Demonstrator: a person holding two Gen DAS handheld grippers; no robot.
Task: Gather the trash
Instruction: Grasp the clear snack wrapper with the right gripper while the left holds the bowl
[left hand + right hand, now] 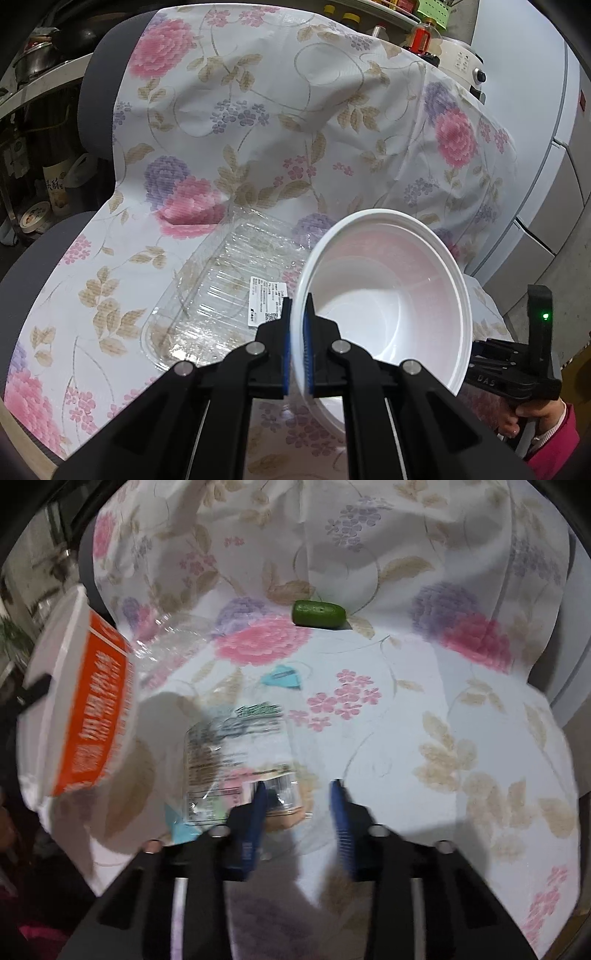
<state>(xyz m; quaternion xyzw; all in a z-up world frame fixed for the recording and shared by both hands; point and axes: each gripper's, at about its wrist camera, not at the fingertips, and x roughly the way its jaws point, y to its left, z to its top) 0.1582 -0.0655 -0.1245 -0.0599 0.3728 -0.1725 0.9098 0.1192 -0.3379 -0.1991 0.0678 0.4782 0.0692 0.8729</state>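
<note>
White plastic bowl (384, 295) is clamped by its rim in the left gripper (299, 354), held tilted over the floral tablecloth (229, 122) as the catch-all. I'd say we're mid-pickup: the right gripper (299, 801) stands parted with nothing between the pads, and the crinkly clear printed wrapper (236, 760) lies at its left fingertip (260, 794). Next it needs to shift left, then pinch.
</note>
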